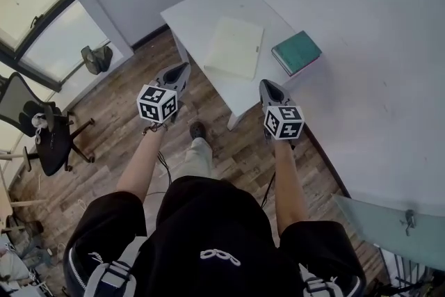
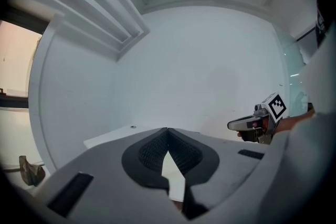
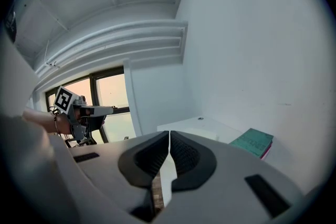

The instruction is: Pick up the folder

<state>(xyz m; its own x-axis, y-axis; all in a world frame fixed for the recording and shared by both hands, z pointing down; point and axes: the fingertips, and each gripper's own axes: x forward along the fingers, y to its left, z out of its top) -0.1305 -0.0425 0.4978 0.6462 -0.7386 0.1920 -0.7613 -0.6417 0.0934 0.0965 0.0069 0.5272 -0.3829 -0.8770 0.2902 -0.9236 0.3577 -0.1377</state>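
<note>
A person holds the left gripper [image 1: 181, 71] and the right gripper [image 1: 268, 87] out level, near the front edge of a white desk [image 1: 198, 10]. Each gripper's fingers are pressed together, with nothing between them. A pale folder [image 1: 234, 46] lies flat in the middle of the desk. A teal book [image 1: 296, 52] lies to its right, apart from it.

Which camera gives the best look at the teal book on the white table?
The head view: it looks down on the teal book, showing its whole cover near the white table's edge. The right gripper view catches it small and slanted. The left gripper view does not show it.
</note>
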